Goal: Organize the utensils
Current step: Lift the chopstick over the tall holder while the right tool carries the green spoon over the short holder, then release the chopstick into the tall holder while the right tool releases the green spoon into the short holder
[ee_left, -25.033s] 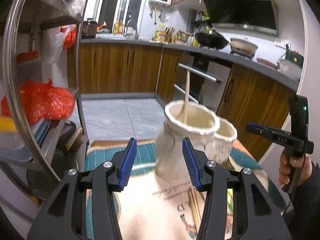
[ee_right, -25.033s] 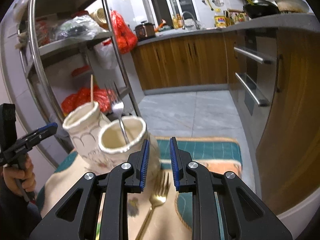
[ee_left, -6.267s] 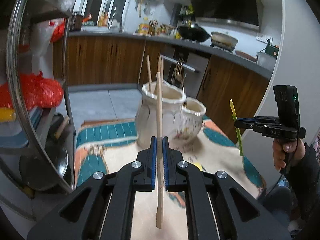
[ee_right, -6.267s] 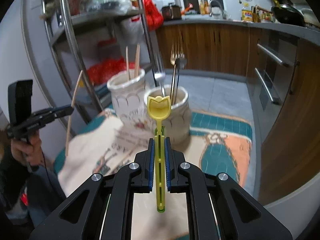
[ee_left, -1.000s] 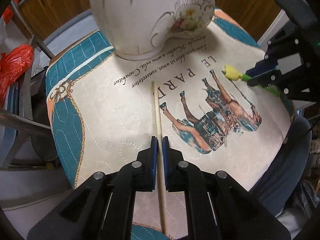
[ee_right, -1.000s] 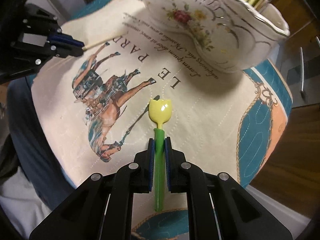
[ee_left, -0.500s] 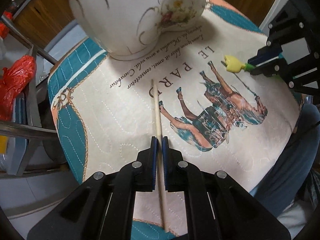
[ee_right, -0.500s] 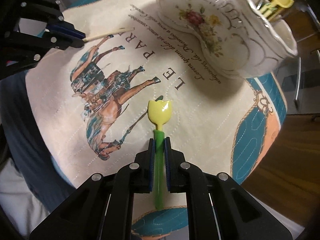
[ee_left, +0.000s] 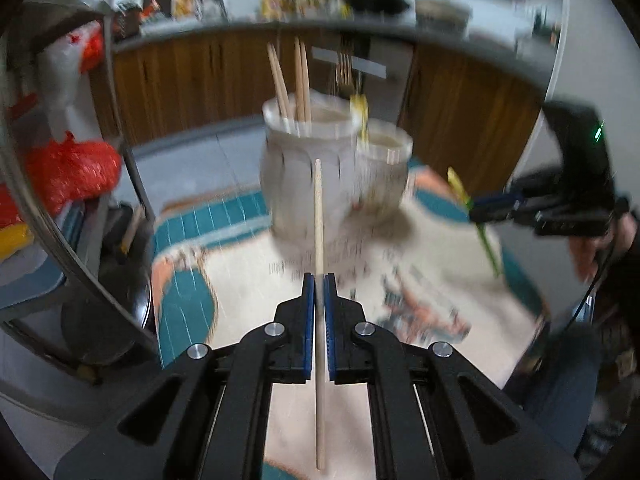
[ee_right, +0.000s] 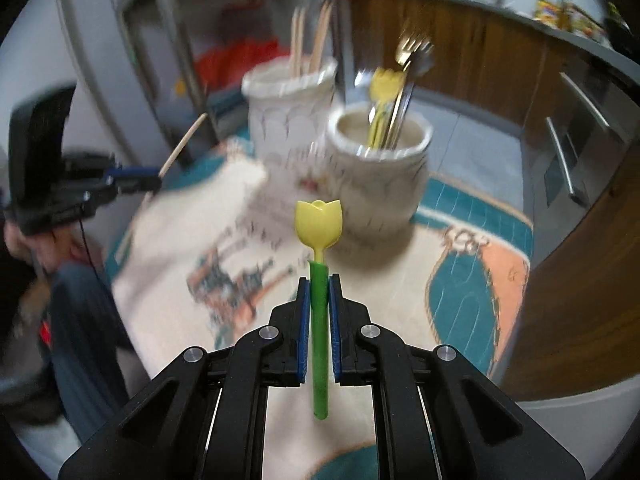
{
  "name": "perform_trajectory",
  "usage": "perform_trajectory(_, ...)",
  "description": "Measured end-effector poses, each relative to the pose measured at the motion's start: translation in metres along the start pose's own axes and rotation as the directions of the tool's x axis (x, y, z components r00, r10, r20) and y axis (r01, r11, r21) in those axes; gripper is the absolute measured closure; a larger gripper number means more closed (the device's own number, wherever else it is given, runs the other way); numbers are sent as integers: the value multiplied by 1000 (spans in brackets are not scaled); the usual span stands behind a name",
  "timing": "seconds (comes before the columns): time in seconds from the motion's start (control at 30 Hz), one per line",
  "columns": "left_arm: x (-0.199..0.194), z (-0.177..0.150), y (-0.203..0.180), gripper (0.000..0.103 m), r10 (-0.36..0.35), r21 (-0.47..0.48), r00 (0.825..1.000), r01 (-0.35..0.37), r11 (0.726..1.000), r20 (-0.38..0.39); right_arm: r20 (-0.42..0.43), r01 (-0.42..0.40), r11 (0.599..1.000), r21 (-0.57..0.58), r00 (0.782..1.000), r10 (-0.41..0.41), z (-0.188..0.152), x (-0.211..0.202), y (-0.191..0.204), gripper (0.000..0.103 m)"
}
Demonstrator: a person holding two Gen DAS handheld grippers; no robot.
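While both views smear, I read the taller white ceramic jar (ee_right: 290, 108) holding wooden chopsticks (ee_right: 310, 42) and the shorter white ceramic cup (ee_right: 378, 172) at its 3 o'clock holding blurred metal forks (ee_right: 412, 56) and a yellow spoon (ee_right: 386, 84). My left gripper (ee_left: 319, 280) pinches one wooden chopstick (ee_left: 318, 216); my right gripper (ee_right: 319, 280) clamps a yellow tulip-shaped spoon with green handle (ee_right: 319, 236).

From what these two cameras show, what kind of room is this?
Most likely a home kitchen. Wooden cabinets run under a grey countertop crowded with bottles and cookware, an oven with metal handles is built in, and a metal storage rack stands beside the table.
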State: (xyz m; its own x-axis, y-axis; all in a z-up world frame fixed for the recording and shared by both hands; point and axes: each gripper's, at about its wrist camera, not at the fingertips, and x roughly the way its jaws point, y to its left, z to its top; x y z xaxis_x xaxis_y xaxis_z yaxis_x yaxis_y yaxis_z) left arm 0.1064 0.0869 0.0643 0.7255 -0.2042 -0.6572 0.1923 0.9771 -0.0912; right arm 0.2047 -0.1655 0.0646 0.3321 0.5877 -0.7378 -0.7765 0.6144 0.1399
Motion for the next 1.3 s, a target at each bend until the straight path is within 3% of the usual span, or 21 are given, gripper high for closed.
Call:
perform_trajectory(0.13, -19, 9, -13, 98, 2, -14, 987, 0, 1000, 163, 155, -19, 998, 53, 988, 11, -1, -18, -6, 93)
perform_trajectory(0.23, -27, 23, -17, 98, -15, -26, 957, 23, 999, 291, 266, -53, 995, 86, 964, 29, 1, -33, -20, 93)
perform_trajectory(0.4, -27, 47, -21, 98, -28, -38, 915, 47, 998, 402, 391, -106, 987, 124, 919, 50, 13, -40, -31, 93)
perform_trajectory(0.83, -2, 79, 0, 98, -29, -94, 839, 95, 991, 543, 541, -134, 979, 150, 841, 32, 45, -26, -62, 93)
perform_trajectory(1.03, -4, 98, 3, 98, -1, -112, 775, 92, 989, 633, 590, -130, 975, 181, 808, -2, 53, -21, -72, 93)
perform_trajectory(1.17, 3, 109, 1, 98, 10, -116, 747, 90, 989, 665, 602, -127, 971, 200, 798, -20, 61, -14, -75, 93)
perform_trajectory(1.23, 10, 114, -2, 98, 19, -114, 742, 77, 991, 670, 601, -105, 974, 200, 798, -38, 65, -10, -73, 93)
perform_trajectory(1.3, 19, 115, -2, 98, 17, -122, 751, 84, 989, 660, 592, -92, 977, 193, 805, -41, 69, -4, -71, 93)
